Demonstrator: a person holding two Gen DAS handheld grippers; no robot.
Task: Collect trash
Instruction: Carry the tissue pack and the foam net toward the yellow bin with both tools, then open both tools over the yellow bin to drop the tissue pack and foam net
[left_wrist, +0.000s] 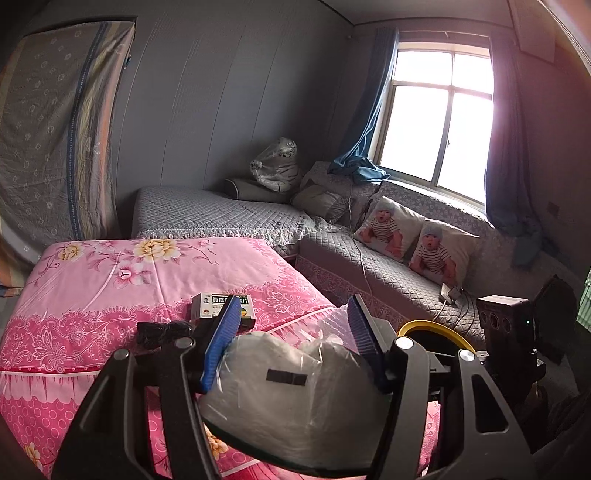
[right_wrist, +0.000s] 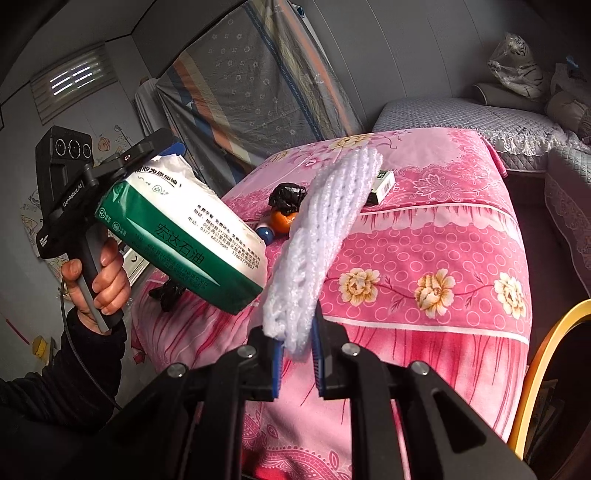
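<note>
Carrying two pieces of trash at once, I hold both tongs clear of the pink floral surface (left_wrist: 110, 280).

Left wrist view: my left tongs (left_wrist: 291, 328) stand partly open, their blue pads pressed on either side of a tissue pack (left_wrist: 295, 391) that fills the lower centre of the frame. Beyond it, at about 11 o'clock from the pack, a small medicine box (left_wrist: 210, 304) and a crumpled black bag (left_wrist: 162, 332) lie on the surface. The yellow rim of a bin (left_wrist: 428, 326) shows at 3 o'clock, just beside my right finger, with the other gripper's camera body behind it.

Right wrist view: my right tongs (right_wrist: 297, 365) are pinched nearly closed on the lower end of a white foam net sleeve (right_wrist: 325, 221), which stands up and leans toward 1 o'clock. At 9 o'clock my left hand (right_wrist: 99, 284) grips its handle, and the green-and-white tissue pack (right_wrist: 184, 236) is seen clamped in those tongs. An orange object (right_wrist: 282, 220), a blue-and-white item beside it and the black bag remain on the surface. The bin's rim (right_wrist: 543, 369) curves in at 4 o'clock.

As I judge it, the step in hand is transport to the bin; next, each load must hang over the opening before I release it.
</note>
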